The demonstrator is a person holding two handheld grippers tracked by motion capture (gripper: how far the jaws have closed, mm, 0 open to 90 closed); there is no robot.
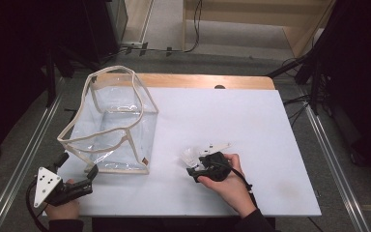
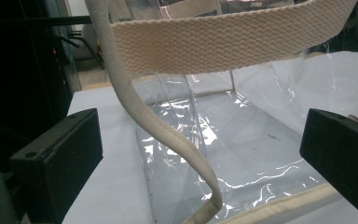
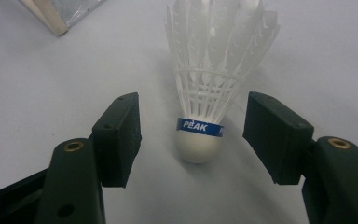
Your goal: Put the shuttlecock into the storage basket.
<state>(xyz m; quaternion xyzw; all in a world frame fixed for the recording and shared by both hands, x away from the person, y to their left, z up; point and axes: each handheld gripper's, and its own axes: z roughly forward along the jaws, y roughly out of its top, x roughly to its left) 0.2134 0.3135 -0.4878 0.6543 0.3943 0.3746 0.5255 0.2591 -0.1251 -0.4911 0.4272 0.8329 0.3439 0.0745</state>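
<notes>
A white feather shuttlecock [image 3: 199, 144] with a blue band marked PEAK lies on the white table, cork toward me. My right gripper [image 3: 198, 133] stands open around it, one jaw on each side of the cork, and neither pad touches it. In the high view the shuttlecock [image 1: 189, 155] lies just ahead of the right gripper [image 1: 194, 164], at the table's middle front. A clear plastic bag [image 1: 111, 125] with cream webbing trim stands open at the left. My left gripper [image 1: 77, 165] is open at its near corner, its jaws on either side of the bag's wall [image 2: 261, 149] and a hanging cream strap [image 2: 168, 135].
A white sheet [image 1: 232, 116] covers the table, with a wooden edge [image 1: 198, 80] showing at the back. Metal rails [image 1: 328, 145] run along the floor on both sides. Dark equipment and cables stand behind the table.
</notes>
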